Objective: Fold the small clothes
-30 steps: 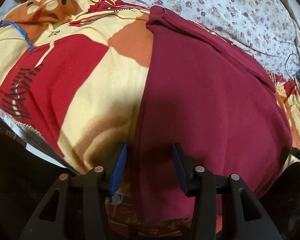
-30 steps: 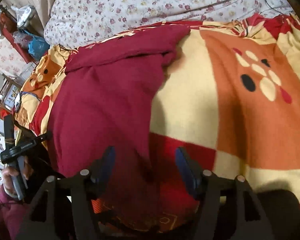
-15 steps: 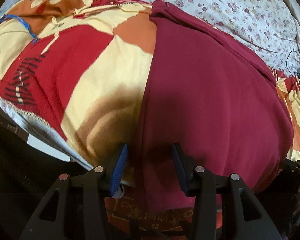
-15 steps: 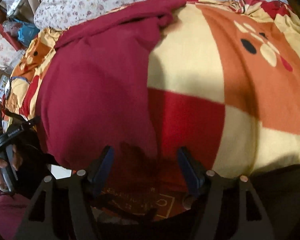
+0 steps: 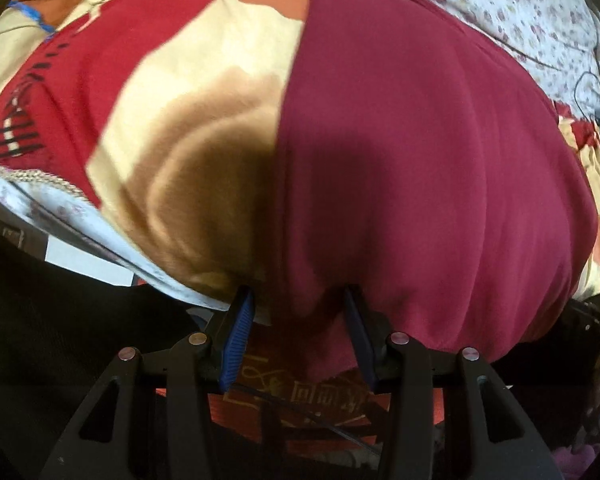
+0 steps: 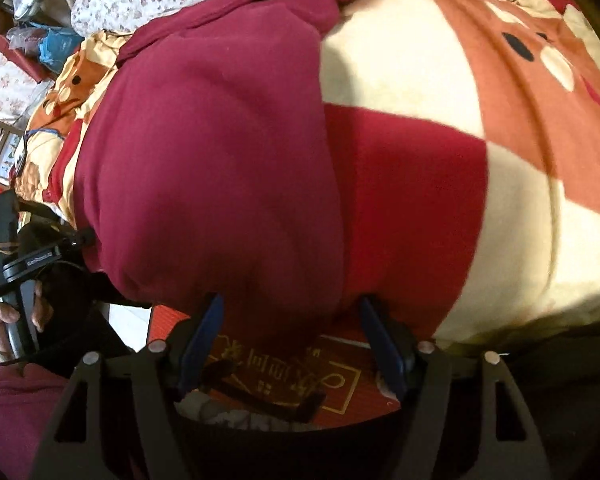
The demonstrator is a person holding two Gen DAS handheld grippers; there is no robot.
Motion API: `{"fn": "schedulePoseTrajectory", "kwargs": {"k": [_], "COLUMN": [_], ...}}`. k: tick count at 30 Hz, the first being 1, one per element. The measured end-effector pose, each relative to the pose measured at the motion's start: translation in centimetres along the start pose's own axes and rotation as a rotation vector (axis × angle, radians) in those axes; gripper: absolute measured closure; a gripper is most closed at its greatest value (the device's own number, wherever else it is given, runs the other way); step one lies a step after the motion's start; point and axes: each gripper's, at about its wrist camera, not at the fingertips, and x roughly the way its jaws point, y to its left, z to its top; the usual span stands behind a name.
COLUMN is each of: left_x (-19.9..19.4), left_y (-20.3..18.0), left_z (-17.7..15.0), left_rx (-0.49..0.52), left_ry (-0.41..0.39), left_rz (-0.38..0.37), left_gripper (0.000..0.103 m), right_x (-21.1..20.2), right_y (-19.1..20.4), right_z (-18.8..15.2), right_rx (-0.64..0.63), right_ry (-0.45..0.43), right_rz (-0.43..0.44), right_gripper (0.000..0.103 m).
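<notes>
A maroon garment (image 5: pixel 420 140) lies spread on a red, cream and orange blanket (image 5: pixel 180 120), its near hem hanging over the bed's edge. My left gripper (image 5: pixel 296 296) points steeply down at the hem's left corner, jaws apart, with fabric hanging between the blue pads (image 5: pixel 236 332) unpinched. In the right wrist view the garment (image 6: pixel 212 160) fills the left half and the blanket (image 6: pixel 500 200) the right. My right gripper (image 6: pixel 291 302) straddles the hem's right corner; its jaws are opening, and the cloth between them is not pressed.
A floral sheet (image 5: pixel 520 8) covers the far side of the bed, with a thin cable (image 5: pixel 588 92) on it. Below the bed's edge lies a red mat with gold characters (image 6: pixel 300 368). A person's hand (image 6: pixel 0 320) and maroon sleeve (image 6: pixel 16 408) show at the left.
Both grippers have sunk toward the bed's near edge, so the hanging hem now sits between each pair of jaws. The right jaws have widened; the left jaws kept their gap.
</notes>
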Motion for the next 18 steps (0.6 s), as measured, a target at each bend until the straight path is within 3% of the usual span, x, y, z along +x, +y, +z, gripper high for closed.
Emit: {"fn": "schedulePoseTrajectory", "kwargs": {"k": [6,7,8,9,11,13,16,18], "left_x": [0.5,0.4,0.3,0.2,-0.1,-0.4,-1.0,-2.1], "left_y": [0.0,0.2,0.1,0.2,0.1,0.3,0.5,0.8], "left_z": [0.4,0.4,0.5,0.3,0.2,0.3,0.2,0.1], "left_rx": [-0.008,-0.009,-0.007,0.001,0.009,0.005,-0.005,-0.016], "left_ry": [0.018,0.015,0.010,0.005,-0.005,-0.011,-0.028,-0.046], "left_rz": [-0.022,-0.030,-0.046,-0.050,-0.049,-0.058,-0.076,-0.103], "left_gripper": [0.069,0.073,0.084,0.091,0.096,0.102,0.103,0.103], "right_x": [0.9,1.2,1.6,1.9,2.1,2.6,2.5,1.6], "right_y": [0.2,0.4,0.6,0.7,0.9,1.2,2.4,2.9], "right_z": [-0.1,-0.2,-0.3,-0.4,-0.5,-0.7,-0.9,-1.1], "right_rx": [0.038,0.040,0.035,0.029,0.032,0.046,-0.005,-0.019], "right_ry": [0.002,0.013,0.029,0.038,0.029,0.020,0.006,-0.013], "right_rz": [0.035,0.029,0.025,0.013,-0.038,-0.033,-0.024,0.015], "right_gripper": [0.015,0.015,0.017,0.021,0.058,0.076,0.091,0.092]}}
